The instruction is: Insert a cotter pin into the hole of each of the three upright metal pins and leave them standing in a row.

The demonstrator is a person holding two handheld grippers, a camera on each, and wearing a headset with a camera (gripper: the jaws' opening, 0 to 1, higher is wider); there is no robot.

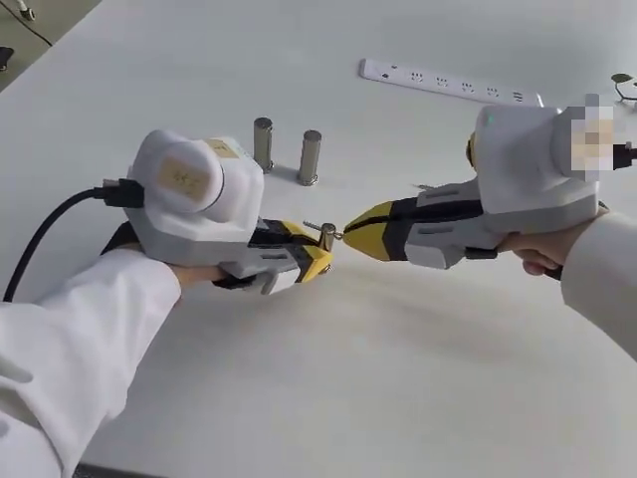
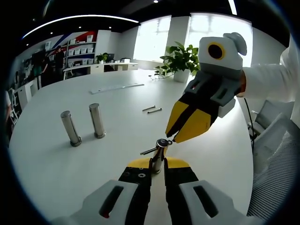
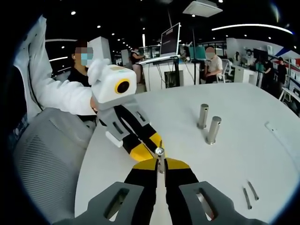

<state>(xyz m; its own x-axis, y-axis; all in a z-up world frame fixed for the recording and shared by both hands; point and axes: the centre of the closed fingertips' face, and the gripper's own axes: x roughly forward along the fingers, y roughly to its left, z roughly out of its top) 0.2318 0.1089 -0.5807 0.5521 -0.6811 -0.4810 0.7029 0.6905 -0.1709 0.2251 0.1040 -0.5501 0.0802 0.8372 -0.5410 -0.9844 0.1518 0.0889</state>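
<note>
My left gripper (image 1: pixel 323 255) (image 2: pixel 158 165) is shut on the lower part of an upright metal pin (image 1: pixel 326 237) (image 2: pixel 160 151) standing on the white table. A thin cotter pin (image 2: pixel 148 151) passes through the hole near the pin's top, and its end sticks out on the left. My right gripper (image 1: pixel 348 229) (image 3: pixel 160 164) comes in from the right, shut on the cotter pin's other end, its yellow tips against the pin's head (image 3: pixel 160 151). Two more metal pins (image 1: pixel 263 142) (image 1: pixel 311 156) stand side by side farther back, free of both grippers.
Two spare cotter pins (image 2: pixel 152 109) (image 3: pixel 248 193) lie loose on the table beyond the work. A white power strip (image 1: pixel 448 83) lies along the far edge. A potted plant (image 2: pixel 180 58) stands at the table's end, and a mesh chair (image 3: pixel 47 154) is beside the table.
</note>
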